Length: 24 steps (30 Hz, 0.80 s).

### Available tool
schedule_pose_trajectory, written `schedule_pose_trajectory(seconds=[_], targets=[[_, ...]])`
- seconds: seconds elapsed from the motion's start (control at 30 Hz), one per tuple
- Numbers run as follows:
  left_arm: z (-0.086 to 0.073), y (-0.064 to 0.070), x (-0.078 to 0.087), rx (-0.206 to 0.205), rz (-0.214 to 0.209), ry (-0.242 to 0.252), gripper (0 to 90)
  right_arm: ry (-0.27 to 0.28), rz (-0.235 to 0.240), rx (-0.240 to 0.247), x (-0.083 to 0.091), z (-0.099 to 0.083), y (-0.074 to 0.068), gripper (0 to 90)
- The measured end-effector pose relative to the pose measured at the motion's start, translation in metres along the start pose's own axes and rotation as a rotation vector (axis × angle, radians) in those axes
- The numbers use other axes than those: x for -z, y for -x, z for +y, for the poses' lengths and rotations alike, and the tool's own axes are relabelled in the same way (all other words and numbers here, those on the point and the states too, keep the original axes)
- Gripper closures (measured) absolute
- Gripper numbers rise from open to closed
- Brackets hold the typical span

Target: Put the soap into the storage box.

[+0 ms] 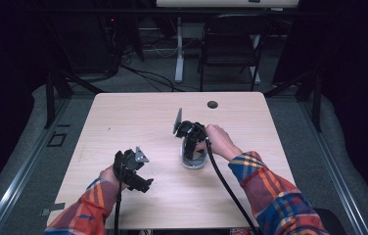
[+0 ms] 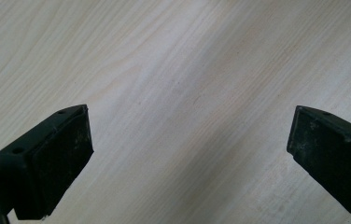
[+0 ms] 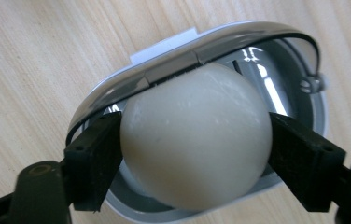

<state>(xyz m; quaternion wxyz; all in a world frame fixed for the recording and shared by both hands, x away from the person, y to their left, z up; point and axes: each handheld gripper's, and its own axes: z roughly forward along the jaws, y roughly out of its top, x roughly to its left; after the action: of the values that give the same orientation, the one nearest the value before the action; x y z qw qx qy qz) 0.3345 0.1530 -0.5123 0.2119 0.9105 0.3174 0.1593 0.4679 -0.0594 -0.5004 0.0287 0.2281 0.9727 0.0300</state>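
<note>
Egg [image 3: 194,135], pale and smooth, held between the 2 jaws of the right gripper [image 3: 194,154], which press on its opposite sides directly above an oval white and metal holder [image 3: 276,88] near the centre of the wooden table [image 1: 123,117]. The shell is probably light, slippery and fragile, so a gentle hold across the widest part suits it. The left gripper [image 2: 190,149] hovers over bare tabletop, jaws wide apart and holding nothing.
</note>
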Motion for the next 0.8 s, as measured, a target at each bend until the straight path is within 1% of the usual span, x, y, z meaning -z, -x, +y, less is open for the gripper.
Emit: schedule_pose_trajectory(seconds=[0.07,0.13,0.17,0.2,0.23,0.27,0.33,0.37,0.47,0.5,0.53,0.6,0.67,0.7,0.73,0.8], targets=[[0.0,0.0,0.0,0.001,0.0,0.001,0.1,0.008,-0.006,-0.002,0.003,-0.001,-0.001,17.5],[0.0,0.0,0.0,0.0,0.0,-0.001,0.1,0.021,0.003,0.012,0.009,-0.003,-0.002,16.5],[0.0,0.0,0.0,0.0,-0.001,0.0,0.1,0.043,0.022,0.027,0.014,-0.006,-0.004,14.4],[0.0,0.0,0.0,0.001,0.001,0.001,0.1,0.056,0.025,0.026,0.017,-0.008,-0.004,13.4],[0.0,0.0,0.0,0.001,0.001,0.001,0.1,0.056,0.025,0.026,0.017,-0.008,-0.004,13.4],[0.0,0.0,0.0,0.001,0.001,0.001,0.1,0.078,0.024,0.026,0.023,-0.012,-0.005,11.8],[0.0,0.0,0.0,0.0,0.0,0.0,0.1,0.097,0.024,0.027,0.028,-0.015,-0.005,9.7],[0.0,0.0,0.0,0.0,0.0,0.0,0.1,0.097,0.024,0.027,0.028,-0.015,-0.005,9.7],[0.0,0.0,0.0,0.001,0.0,0.001,0.1,0.114,0.011,0.023,0.038,-0.024,-0.006,6.9],[0.0,0.0,0.0,0.0,0.001,0.0,0.1,0.114,0.011,0.023,0.038,-0.024,-0.006,6.9],[0.0,0.0,0.0,0.0,0.0,-0.001,0.1,0.127,0.007,0.019,0.042,-0.029,-0.006,5.0],[0.0,0.0,0.0,-0.002,0.001,-0.003,0.1,0.129,0.002,0.019,0.043,-0.031,-0.006,4.7],[0.0,0.0,0.0,-0.002,0.002,-0.004,0.1,0.136,-0.01,0.014,0.049,-0.041,-0.006,2.9],[0.0,0.0,0.0,-0.002,0.002,-0.003,0.1,0.136,-0.01,0.014,0.049,-0.041,-0.006,2.9],[0.001,0.001,0.0,-0.002,0.003,-0.003,0.1,0.142,-0.015,0.008,0.051,-0.048,-0.005,2.3],[0.001,0.001,0.0,-0.003,0.003,-0.004,0.1,0.144,-0.018,0.004,0.052,-0.051,-0.005,2.0]])
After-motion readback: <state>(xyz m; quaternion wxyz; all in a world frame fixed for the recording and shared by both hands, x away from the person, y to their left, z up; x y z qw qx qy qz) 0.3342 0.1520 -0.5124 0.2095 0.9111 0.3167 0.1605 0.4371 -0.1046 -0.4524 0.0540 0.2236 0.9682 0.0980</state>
